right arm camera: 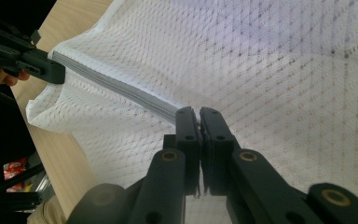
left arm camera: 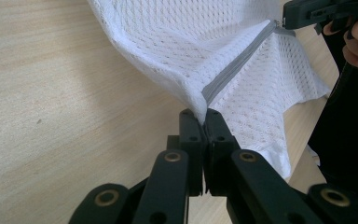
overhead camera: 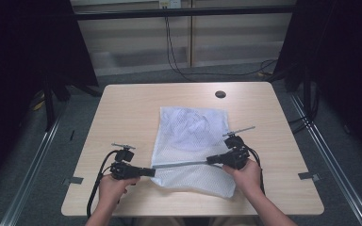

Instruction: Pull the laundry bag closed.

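— Mesh bag (overhead camera: 193,146), centre of the high view, on the table (overhead camera: 122,108); why stretched so?
— Left gripper (overhead camera: 152,172) clamped at the zipper (overhead camera: 181,164) end, right gripper (overhead camera: 209,161) pinching its pull: keeps it taut for sliding.

A light wooden table (overhead camera: 122,113) fills the middle of the high view. It has a small dark round hole (overhead camera: 220,94) near the top edge. Black cables (overhead camera: 172,52) hang down the wall at the top.
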Demonstrator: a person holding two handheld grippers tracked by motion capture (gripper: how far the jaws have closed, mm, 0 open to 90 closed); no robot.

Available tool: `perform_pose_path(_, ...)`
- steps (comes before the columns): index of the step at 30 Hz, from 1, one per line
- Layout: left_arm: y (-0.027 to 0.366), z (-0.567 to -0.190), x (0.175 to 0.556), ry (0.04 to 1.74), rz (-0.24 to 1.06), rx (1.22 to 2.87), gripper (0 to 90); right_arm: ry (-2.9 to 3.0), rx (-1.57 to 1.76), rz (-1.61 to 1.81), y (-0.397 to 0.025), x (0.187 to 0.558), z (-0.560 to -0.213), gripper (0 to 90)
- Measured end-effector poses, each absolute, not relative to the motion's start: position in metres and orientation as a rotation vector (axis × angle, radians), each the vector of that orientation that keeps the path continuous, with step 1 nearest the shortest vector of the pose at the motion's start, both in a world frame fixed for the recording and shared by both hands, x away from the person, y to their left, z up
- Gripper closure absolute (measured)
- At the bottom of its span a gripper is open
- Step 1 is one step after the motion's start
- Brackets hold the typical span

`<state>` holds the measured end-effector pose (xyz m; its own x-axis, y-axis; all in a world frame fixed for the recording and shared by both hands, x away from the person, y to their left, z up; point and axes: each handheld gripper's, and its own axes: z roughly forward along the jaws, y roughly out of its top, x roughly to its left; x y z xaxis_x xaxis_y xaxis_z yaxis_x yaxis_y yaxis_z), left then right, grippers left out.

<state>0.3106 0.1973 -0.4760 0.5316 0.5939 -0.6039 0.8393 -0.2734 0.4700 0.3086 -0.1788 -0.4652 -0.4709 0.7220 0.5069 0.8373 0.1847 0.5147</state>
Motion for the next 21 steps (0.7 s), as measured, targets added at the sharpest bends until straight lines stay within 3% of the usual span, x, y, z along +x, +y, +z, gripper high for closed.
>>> perform_pose_path(21, 0.199, -0.4752, 0.3109, 1.154, -0.385, 2.009, 88.4, -2.296, -1.529, -1.16, -0.1839, 0.3077, -0.4644, 86.9)
